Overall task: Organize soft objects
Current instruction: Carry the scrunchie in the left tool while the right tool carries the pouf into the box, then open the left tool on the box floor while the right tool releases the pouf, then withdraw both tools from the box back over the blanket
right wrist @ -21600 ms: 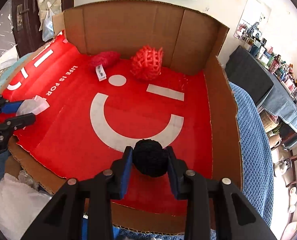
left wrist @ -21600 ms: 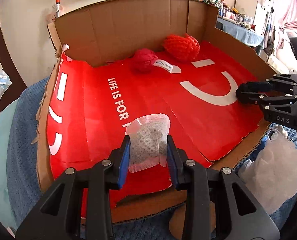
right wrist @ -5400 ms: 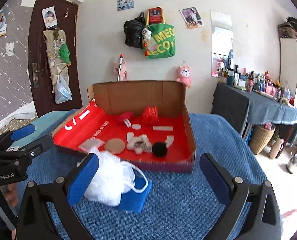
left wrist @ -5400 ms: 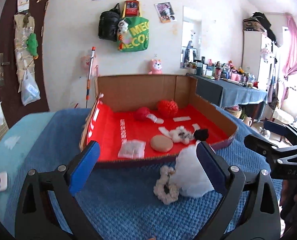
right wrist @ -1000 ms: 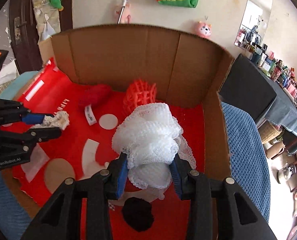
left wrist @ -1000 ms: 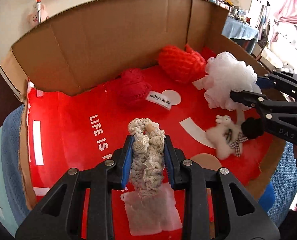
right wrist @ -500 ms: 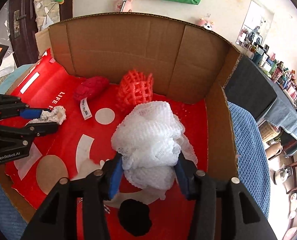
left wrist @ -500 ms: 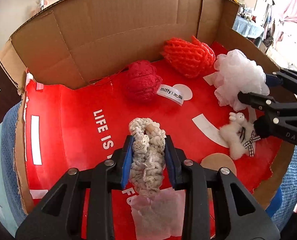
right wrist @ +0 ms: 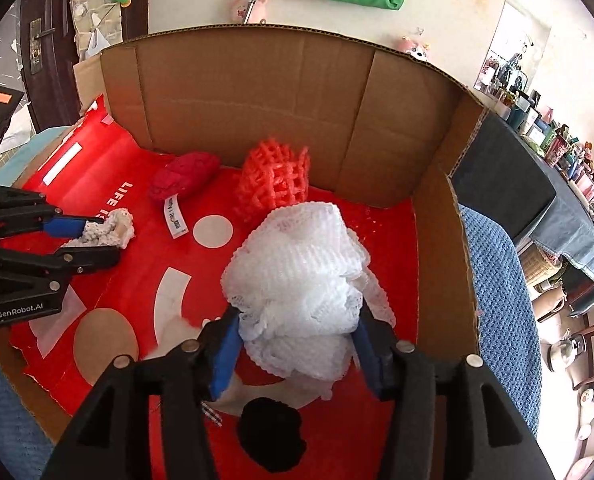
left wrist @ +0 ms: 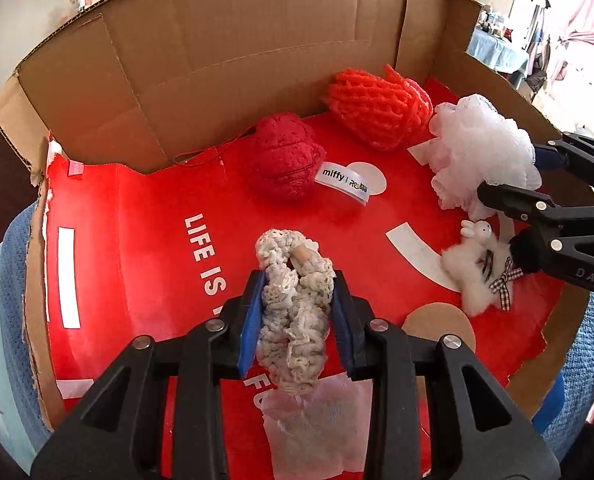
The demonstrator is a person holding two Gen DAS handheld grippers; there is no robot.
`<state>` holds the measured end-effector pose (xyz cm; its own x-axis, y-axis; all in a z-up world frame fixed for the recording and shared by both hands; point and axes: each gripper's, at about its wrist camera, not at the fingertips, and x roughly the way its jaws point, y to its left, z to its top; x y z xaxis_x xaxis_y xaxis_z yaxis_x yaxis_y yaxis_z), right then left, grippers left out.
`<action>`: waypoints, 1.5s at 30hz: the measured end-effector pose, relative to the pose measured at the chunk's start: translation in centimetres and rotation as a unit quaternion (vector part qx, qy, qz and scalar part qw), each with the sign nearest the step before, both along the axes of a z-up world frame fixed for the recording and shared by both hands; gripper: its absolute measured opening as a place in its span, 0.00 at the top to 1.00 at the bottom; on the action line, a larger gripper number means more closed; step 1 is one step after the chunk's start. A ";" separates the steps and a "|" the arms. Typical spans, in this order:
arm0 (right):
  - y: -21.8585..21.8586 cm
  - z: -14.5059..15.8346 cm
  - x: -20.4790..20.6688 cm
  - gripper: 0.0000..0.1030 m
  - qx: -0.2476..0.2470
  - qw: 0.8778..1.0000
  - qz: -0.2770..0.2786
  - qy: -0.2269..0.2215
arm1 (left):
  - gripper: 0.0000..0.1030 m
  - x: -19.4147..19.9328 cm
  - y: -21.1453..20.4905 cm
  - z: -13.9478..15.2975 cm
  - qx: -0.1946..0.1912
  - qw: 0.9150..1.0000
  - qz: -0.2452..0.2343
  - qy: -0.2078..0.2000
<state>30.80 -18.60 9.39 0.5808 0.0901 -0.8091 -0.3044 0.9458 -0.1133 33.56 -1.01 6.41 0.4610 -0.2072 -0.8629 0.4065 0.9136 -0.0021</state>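
My left gripper (left wrist: 297, 312) pinches the cream crochet scrunchie (left wrist: 293, 304) over the near-left of the red-lined box (left wrist: 257, 40), jaws easing apart. My right gripper (right wrist: 297, 344) is opening around the white mesh pouf (right wrist: 297, 276), pads apparently touching it.

Two handheld grippers, both matte black plastic with angular, open-framed arms. The left gripper (left wrist: 297, 316) has two fingers lined with bright blue pads (left wrist: 251, 320) and round silver screw heads at each joint. Seen from the right wrist camera, its side carries white lettering reading "GenRobot.AI" and an orange square on a black block above. The right gripper (right wrist: 297, 344) has the same build, with blue pads (right wrist: 225, 354) and silver screws; its side reads "DAS" in pale letters.
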 end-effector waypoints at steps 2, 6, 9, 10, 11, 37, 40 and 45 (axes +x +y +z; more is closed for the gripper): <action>0.1 0.1 -0.1 0.46 -0.001 1.000 0.001 -0.001 | 0.63 0.0 -0.1 0.1 -0.001 1.000 -0.002 0.000; 0.2 0.2 -0.2 0.39 -0.004 1.000 0.003 -0.004 | 0.48 -0.1 0.1 0.4 -0.011 1.000 -0.006 -0.006; 0.1 0.4 -0.3 0.36 -0.003 1.000 0.000 -0.008 | 0.47 -0.2 0.3 0.8 -0.008 1.000 -0.003 -0.016; 0.0 0.5 -0.3 0.36 -0.001 1.000 -0.001 -0.008 | 0.47 -0.2 0.3 0.8 -0.010 1.000 -0.003 -0.016; -0.1 0.7 -0.4 0.35 0.001 1.000 -0.003 -0.009 | 0.46 -0.2 0.4 0.9 -0.014 1.000 -0.004 -0.015; -2.0 12.4 -13.3 0.00 0.115 0.978 0.002 -0.176 | 0.11 -12.7 3.4 11.5 -0.111 0.972 0.057 -0.200; -2.1 12.5 -16.2 0.00 0.128 0.972 0.006 -0.195 | 0.11 -15.2 3.6 11.7 -0.115 0.965 0.071 -0.223; -2.4 11.6 -19.6 0.00 0.141 0.967 0.009 -0.211 | 0.09 -19.4 3.5 11.3 -0.108 0.956 0.087 -0.258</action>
<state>11.20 -21.00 20.99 0.8500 0.2852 -0.4429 -0.3037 0.9523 0.0303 14.12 2.45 17.67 0.8579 -0.2359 -0.4565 0.2459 0.9685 -0.0385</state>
